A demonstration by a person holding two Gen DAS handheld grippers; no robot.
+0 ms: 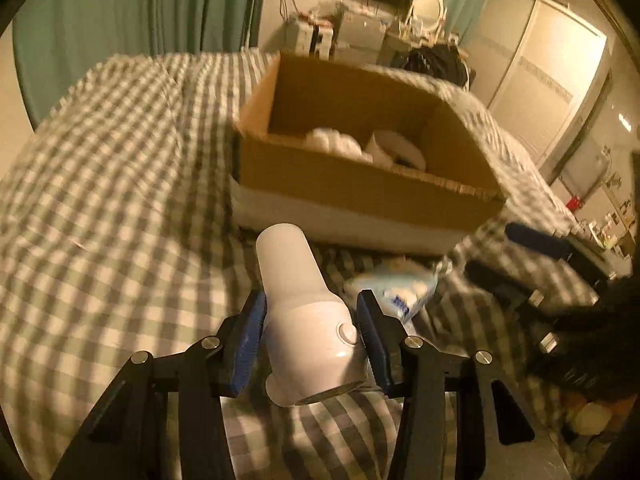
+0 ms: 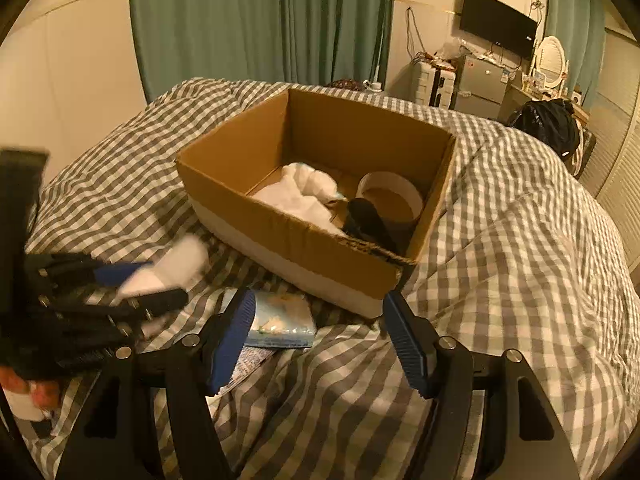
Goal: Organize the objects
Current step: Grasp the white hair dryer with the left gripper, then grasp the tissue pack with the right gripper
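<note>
White hair dryer (image 1: 308, 316), clamped at its body between the blue pads of the left gripper (image 1: 312, 320), nozzle aimed toward the far cardboard box (image 1: 360, 184) on the checked duvet (image 1: 112, 200). Inside the box: white cloth (image 2: 300, 192), tape roll (image 2: 394, 200), a dark object. Right gripper (image 2: 320, 340) wide apart, holding nothing, above a blue packet (image 2: 280, 322).
</note>
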